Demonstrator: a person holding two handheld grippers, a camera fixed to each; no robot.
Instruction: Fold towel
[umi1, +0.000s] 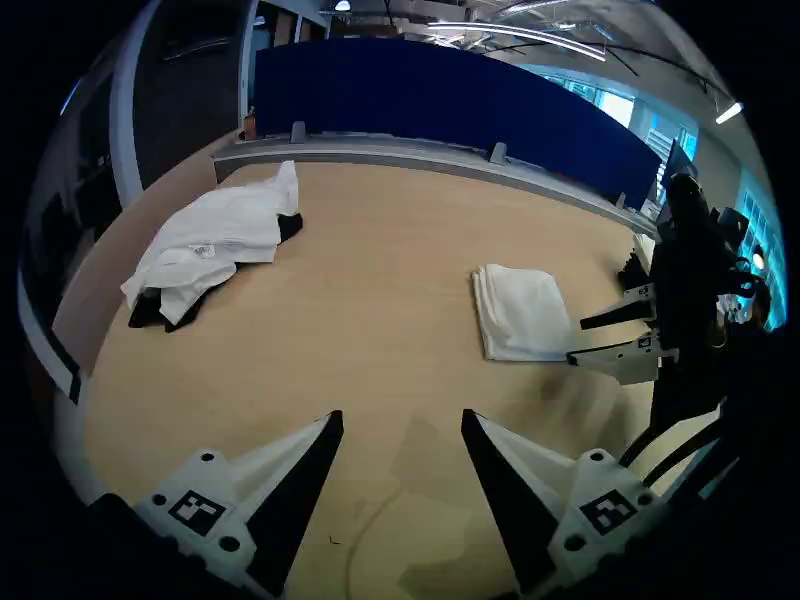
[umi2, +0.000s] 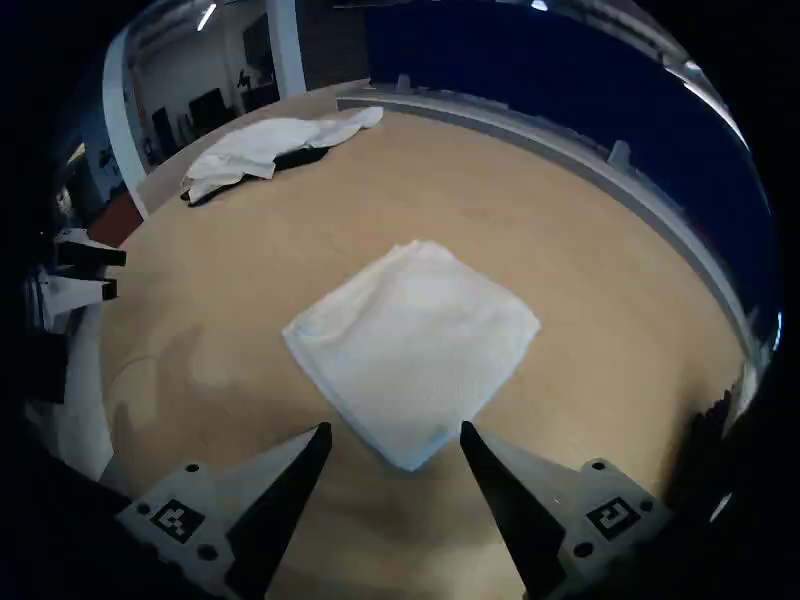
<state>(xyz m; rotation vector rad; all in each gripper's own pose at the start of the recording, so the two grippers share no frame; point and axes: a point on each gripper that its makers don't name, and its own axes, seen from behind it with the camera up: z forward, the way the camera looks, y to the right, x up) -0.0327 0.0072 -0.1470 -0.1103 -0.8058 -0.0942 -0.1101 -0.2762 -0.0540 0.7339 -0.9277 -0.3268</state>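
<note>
**Stock on my table: one folded towel, two spread tools**

1. Folded towel (umi2: 412, 345). White, squared up and lying flat on the wooden table (umi2: 600, 300), roughly mid-surface. In my right gripper view it sits cornerwise, with the nearest corner reaching in between the two fingers.

2. Right gripper (umi2: 393, 427). Jaws spread, nothing pinched. It is low over the table at the towel's near corner, and I cannot tell whether either finger touches the cloth. My left gripper view shows the same tool from the side, just beside the towel's edge.

3. Left gripper (umi1: 400, 415). Jaws spread and empty, over bare wood, well apart from the towel.

4. Heap of white cloth (umi1: 215, 240). Unfolded and rumpled, at the far corner of the table, with a dark item (umi1: 150, 312) showing beneath it.

5. Blue partition (umi1: 440, 100). It runs along the table's far edge.
</note>
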